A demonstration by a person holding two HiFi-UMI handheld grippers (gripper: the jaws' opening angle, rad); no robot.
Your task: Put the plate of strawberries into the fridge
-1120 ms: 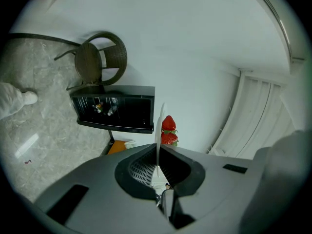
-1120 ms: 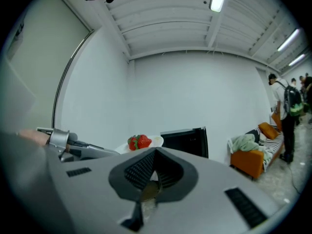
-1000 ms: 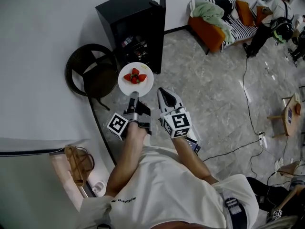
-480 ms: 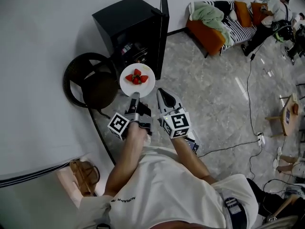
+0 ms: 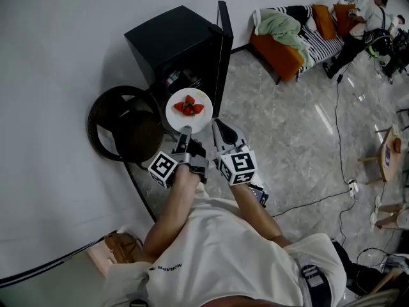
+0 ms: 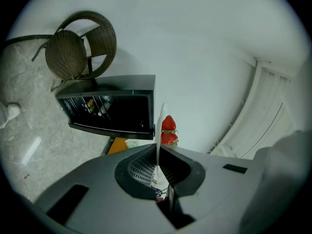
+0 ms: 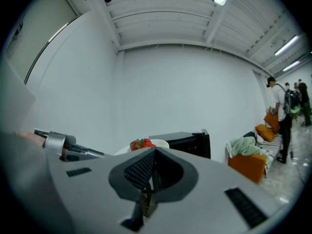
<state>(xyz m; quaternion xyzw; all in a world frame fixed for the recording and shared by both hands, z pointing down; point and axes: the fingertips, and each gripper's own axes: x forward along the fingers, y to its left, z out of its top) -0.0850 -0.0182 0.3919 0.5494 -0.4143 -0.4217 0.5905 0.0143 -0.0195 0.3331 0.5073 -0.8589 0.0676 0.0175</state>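
A white plate with a few red strawberries hangs in front of the black mini fridge, whose door stands open. My left gripper is shut on the plate's near rim. In the left gripper view the plate shows edge-on between the jaws, the strawberries beyond them, and the fridge's open interior lies to the left. My right gripper is shut and empty, just right of the plate. From the right gripper view the strawberries and the fridge show past the jaws.
A dark wicker chair stands left of the fridge, close under the plate. An orange sofa with cushions and a person are at the far right. Cables run over the marble floor. A bag sits near the person's left side.
The plate and both grippers have moved forward, closer to the open fridge. Both grips look the same as before.
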